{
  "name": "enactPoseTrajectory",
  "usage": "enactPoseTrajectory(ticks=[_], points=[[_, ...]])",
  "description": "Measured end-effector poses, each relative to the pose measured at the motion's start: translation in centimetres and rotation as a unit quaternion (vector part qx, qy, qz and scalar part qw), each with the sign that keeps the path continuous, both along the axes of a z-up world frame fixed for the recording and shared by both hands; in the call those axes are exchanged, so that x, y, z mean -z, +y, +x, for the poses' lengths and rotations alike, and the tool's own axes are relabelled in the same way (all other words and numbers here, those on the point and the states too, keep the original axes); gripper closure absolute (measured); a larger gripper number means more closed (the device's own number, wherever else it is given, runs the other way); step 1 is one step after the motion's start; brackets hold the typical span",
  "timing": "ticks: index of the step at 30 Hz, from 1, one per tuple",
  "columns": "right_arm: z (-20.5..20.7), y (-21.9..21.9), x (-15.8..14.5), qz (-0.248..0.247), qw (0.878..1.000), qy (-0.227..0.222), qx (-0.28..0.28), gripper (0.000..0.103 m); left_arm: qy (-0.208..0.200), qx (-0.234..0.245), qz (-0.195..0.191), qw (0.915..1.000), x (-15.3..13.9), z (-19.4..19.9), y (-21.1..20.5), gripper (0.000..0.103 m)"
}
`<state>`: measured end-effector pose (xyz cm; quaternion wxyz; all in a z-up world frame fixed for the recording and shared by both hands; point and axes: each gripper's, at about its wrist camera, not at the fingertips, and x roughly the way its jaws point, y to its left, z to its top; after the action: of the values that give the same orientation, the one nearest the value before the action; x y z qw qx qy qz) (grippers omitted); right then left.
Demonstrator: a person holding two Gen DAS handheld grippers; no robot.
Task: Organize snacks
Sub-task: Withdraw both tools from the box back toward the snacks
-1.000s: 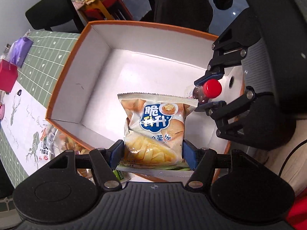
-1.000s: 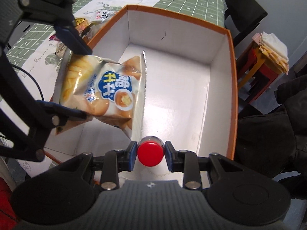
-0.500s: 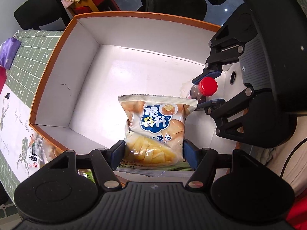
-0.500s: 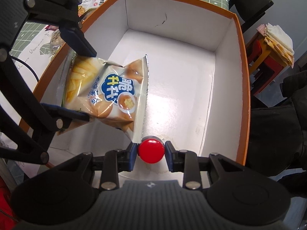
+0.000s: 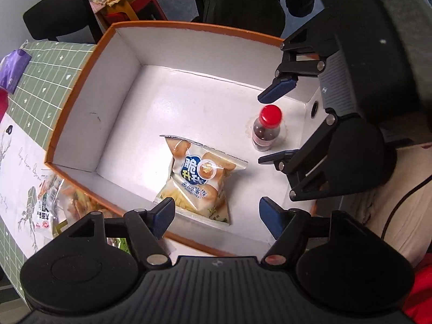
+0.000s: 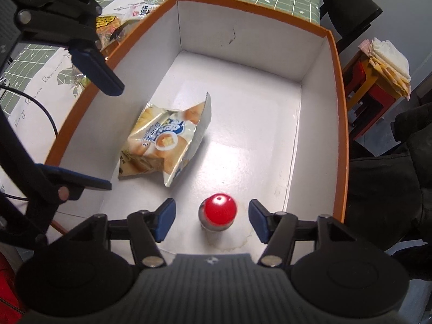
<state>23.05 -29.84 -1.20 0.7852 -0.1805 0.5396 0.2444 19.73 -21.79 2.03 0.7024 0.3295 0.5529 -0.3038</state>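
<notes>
A white box with an orange rim (image 5: 71, 86) (image 6: 340, 86) sits on the table. A snack bag of potato sticks (image 5: 198, 179) (image 6: 162, 147) lies on the box floor. A small bottle with a red cap (image 5: 266, 128) (image 6: 219, 212) stands upright on the floor near a box wall. My left gripper (image 5: 216, 214) is open above the bag, not touching it. My right gripper (image 6: 212, 222) is open, its fingers on either side of the bottle cap, apart from it. Each gripper shows in the other's view (image 5: 275, 124) (image 6: 102, 132).
More snack packets (image 5: 56, 202) (image 6: 113, 27) lie on the green checked tablecloth outside the box. A purple pouch (image 5: 12, 67) lies farther off. A black chair (image 5: 56, 13) and a red stool with folded cloths (image 6: 383, 62) stand beyond the table.
Both grippers opened and rose. The snack bag dropped from my left gripper onto the box floor. The bottle was let go and stands on the floor.
</notes>
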Motion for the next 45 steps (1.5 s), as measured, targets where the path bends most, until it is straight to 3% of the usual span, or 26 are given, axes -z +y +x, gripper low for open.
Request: enactPoseTrajectory(ticks=[4,13,22,32,37,45], points=[[-0.5,0.6,-1.3,0.001,1.0,-0.017,0.001,0.033,-0.016,-0.011,-0.004,0.9998,-1.6,-1.0,0.6,0.019],[-3.2,2.9,-5.2,0.018,0.996,-0.083,0.003,0.032,-0.053,-0.079,-0.015,0.9954,-5.1,-3.5,5.5,0.019],[-5.6,7.7,-7.6,0.051,0.99,-0.124,-0.04,0.031,-0.084,-0.175,-0.037,0.9802,-7.5,-5.6,13.3,0.019],[-6.5,15.9,-6.4,0.059,0.983,-0.124,-0.125,0.031,-0.148,-0.247,-0.075,0.9546,-5.1,-7.0,20.8,0.015],[-5.7,18.8,-3.9,0.03,0.982,-0.114,-0.15,0.031,-0.171,-0.244,-0.092,0.9502,-2.5,-7.2,22.5,0.015],[-3.9,21.5,-0.9,-0.026,0.978,-0.109,-0.177,0.031,-0.183,-0.286,-0.123,0.9324,1.3,-5.3,24.4,0.015]])
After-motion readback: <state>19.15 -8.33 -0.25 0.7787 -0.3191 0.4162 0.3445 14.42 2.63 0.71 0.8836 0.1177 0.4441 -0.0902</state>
